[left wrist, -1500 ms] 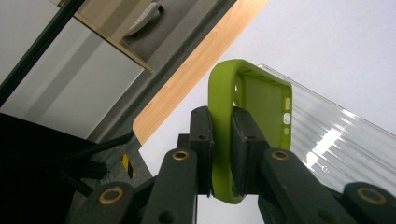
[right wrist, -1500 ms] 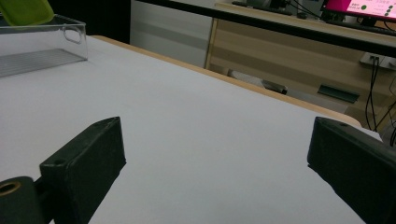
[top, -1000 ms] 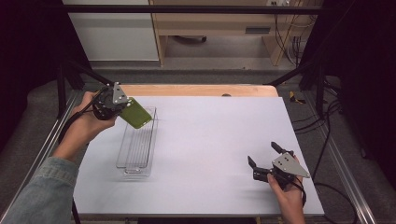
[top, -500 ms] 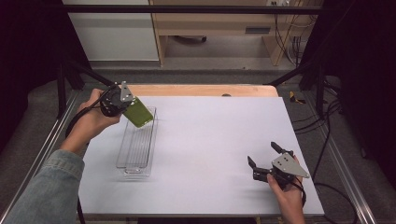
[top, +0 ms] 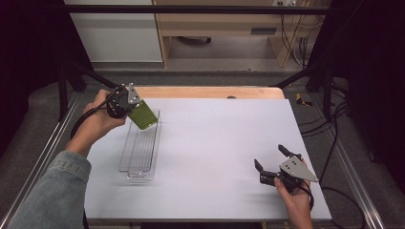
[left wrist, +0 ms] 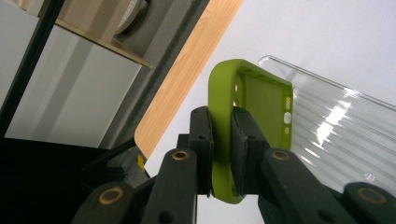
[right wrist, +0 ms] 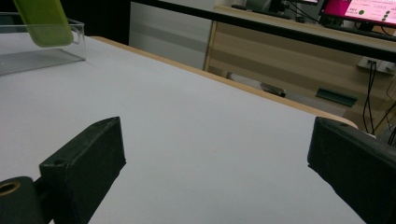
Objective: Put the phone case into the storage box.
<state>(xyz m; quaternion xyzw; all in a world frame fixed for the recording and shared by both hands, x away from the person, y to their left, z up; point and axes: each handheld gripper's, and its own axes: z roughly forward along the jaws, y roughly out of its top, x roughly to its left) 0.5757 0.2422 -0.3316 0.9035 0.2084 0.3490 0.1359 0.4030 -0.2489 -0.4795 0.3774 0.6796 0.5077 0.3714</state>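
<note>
A lime-green phone case [top: 142, 116] [left wrist: 252, 100] [right wrist: 43, 21] hangs tilted over the far end of a clear plastic tray [top: 139, 148] [left wrist: 345, 126] [right wrist: 28, 53]. My left gripper [top: 128, 106] [left wrist: 222, 154] is shut on the case's edge, pinching its rim between both pads. My right gripper [top: 271, 158] [right wrist: 215, 172] rests low near the table's front right corner, held by a hand. Its jaws are wide open with nothing between them.
The white table top [top: 219, 143] stretches between the tray and the right gripper. A wooden strip [top: 210, 92] runs along the far edge. Beyond it stand a white cabinet [top: 112, 28] and a wooden bench [top: 224, 24]. Cables [top: 334, 143] hang off the right side.
My left gripper has carried the green case slightly right and down, toward the tray's far end, and tilted it more. The right gripper has stayed still.
</note>
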